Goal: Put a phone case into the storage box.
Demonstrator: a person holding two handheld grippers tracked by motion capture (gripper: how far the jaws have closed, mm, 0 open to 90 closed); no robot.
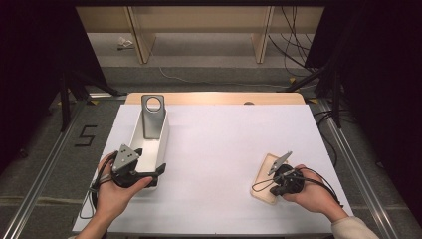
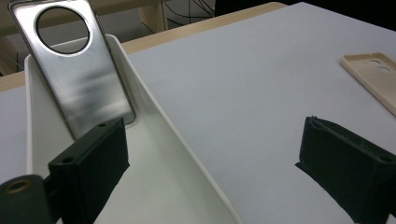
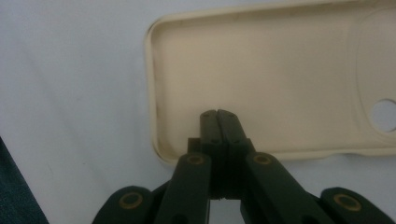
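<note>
**Onlooker A:** Trouble could start on the right, I think. The right hand-held gripper (image 3: 218, 113) has its jaws pressed together, and its tips sit over the beige phone case (image 3: 280, 79) near the long edge closest to the hand. I can't tell whether the thin wall is caught between them or they have closed on nothing. If it's only the lip, the soft case could bend and slip out when lifted.

**Onlooker B:** And the left?

**Onlooker A:** The left hand-held gripper (image 2: 212, 154) is spread wide, straddling the near wall of the white tray (image 2: 154, 121), one jaw inside and one outside. The pads aren't pressing on it. If the tray isn't steadied, a nudge could skate it across the white worktop (image 1: 219, 144).

**Onlooker B:** What's leaning in the tray?

**Onlooker A:** A metal phone back plate (image 2: 79, 70) with a round camera hole, propped against the far end. A knock could tip it.

**Onlooker B:** What does the high view give you?

**Onlooker A:** The layout: tray at the left, case (image 1: 264, 172) well apart at the right, lying open side up. The right gripper view gives the closed tips and the case's rim up close.
</note>
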